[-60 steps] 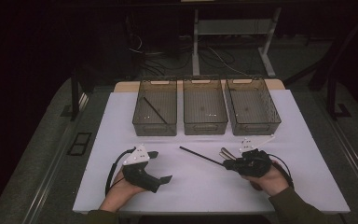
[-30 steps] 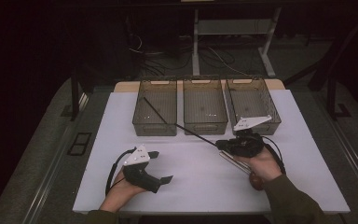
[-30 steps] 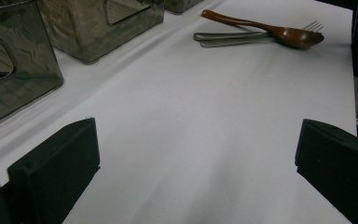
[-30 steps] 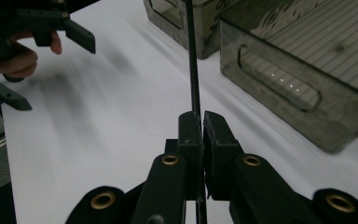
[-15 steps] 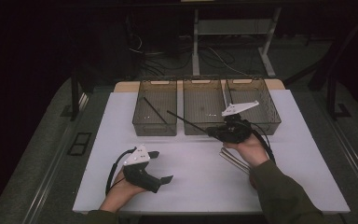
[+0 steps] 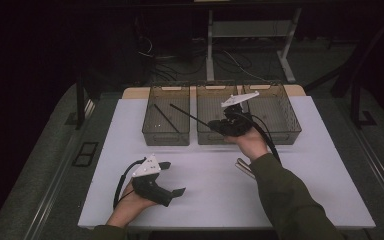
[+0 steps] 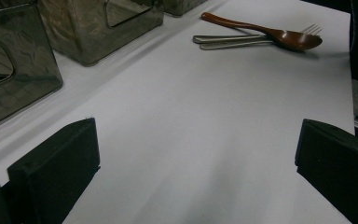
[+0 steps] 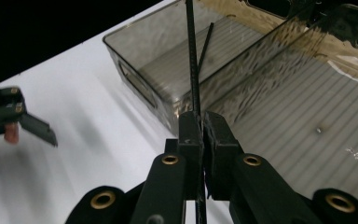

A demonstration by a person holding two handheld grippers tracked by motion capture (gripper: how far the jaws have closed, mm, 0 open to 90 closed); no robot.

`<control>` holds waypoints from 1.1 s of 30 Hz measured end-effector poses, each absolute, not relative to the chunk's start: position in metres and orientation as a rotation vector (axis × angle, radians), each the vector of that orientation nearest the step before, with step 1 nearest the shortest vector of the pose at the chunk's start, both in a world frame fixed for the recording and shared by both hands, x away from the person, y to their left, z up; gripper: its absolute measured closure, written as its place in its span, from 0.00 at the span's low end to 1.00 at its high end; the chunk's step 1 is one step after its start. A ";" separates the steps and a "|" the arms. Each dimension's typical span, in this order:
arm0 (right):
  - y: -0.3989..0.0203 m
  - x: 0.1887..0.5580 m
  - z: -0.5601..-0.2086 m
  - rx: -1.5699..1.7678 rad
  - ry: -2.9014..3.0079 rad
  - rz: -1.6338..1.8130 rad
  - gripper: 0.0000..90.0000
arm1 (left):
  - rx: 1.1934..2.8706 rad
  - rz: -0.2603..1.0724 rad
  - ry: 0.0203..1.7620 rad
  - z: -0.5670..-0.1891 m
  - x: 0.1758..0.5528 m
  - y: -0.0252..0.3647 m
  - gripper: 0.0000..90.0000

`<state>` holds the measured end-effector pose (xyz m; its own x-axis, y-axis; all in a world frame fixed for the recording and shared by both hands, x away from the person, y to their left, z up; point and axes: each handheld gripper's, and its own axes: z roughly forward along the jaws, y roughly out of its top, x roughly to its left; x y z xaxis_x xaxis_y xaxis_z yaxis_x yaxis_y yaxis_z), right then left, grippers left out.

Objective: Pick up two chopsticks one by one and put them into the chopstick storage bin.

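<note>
The right tongs (image 6: 219,125) are raised over the middle bin (image 6: 223,134), at about 1 o'clock from the centre of the white surface (image 6: 205,190). Their jaws are pressed together on a thin black chopstick (image 6: 190,116), which runs from the jaws toward 10 o'clock so that its far end hangs over the left bin (image 6: 166,131). In the right gripper view the chopstick (image 8: 193,70) passes up between the clamped jaws of the tongs (image 8: 201,140) and out over the left bin (image 8: 177,60), where a second chopstick (image 8: 205,44) lies on the ribbed floor. In the high view that second chopstick (image 6: 166,117) lies aslant in the left bin, pointing from 10 to 4 o'clock.

The left tongs (image 6: 172,177) rest on the surface at about 7 o'clock, held by the left hand (image 6: 130,205), jaws spread wide with nothing between them. The left gripper view shows its jaws far apart at either side of the tongs (image 7: 196,158) over bare white surface (image 7: 191,140).

A third bin (image 6: 275,117) stands at the right of the row, touching the middle one. Just beside the right sleeve (image 6: 290,200), some cutlery (image 6: 244,166) lies on the surface. In the left gripper view it is a brown wooden spoon (image 7: 270,32) lying across a metal fork (image 7: 242,41), at 1 o'clock from the tongs.
</note>
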<state>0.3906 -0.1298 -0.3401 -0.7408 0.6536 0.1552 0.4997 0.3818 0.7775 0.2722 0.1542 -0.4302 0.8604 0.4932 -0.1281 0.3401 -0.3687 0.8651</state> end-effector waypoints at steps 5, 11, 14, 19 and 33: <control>-0.113 0.403 -0.339 1.046 2.461 1.273 0.96 | 1.988 0.185 0.609 -0.430 0.272 0.154 0.00; -0.093 0.420 -0.341 1.061 2.475 1.232 0.96 | 2.002 0.196 0.602 -0.430 0.272 0.154 0.00; -0.082 0.428 -0.342 1.081 2.481 1.209 0.96 | 2.000 0.199 0.597 -0.429 0.272 0.155 0.00; -0.064 0.443 -0.346 1.101 2.481 1.157 0.96 | 1.992 0.194 0.595 -0.429 0.272 0.154 0.00; -0.019 0.471 -0.367 1.182 2.495 1.042 0.96 | 1.987 0.186 0.583 -0.428 0.272 0.154 0.00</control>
